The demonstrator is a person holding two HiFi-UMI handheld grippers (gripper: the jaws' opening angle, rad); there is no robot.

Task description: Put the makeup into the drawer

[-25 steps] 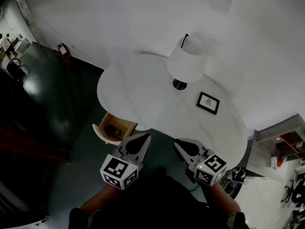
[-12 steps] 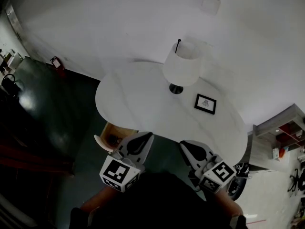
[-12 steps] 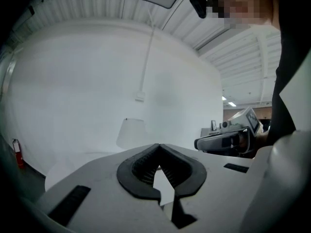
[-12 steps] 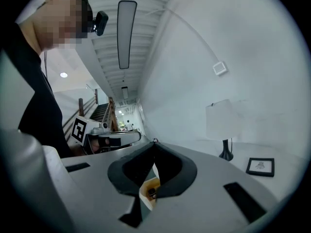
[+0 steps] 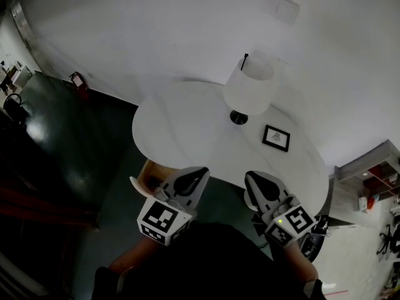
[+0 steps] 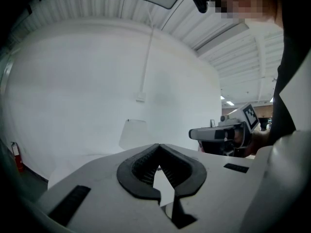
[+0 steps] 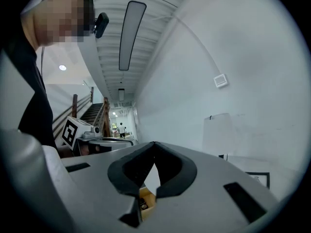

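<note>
Well, my left hand-held gripper [image 5: 200, 170] and right hand-held gripper [image 5: 249, 175] are both pinched closed on nothing, side by side. Just below the left one the wooden drawer [image 5: 147, 171] stands open. A small dark piece, the makeup [image 7: 142, 205] I reckon, lies inside. It looks light, hard and slick, so I'd pinch its sides gently. Beyond both, the smooth white round desk [image 5: 181, 117] carries a lamp [image 5: 250, 89].
</note>
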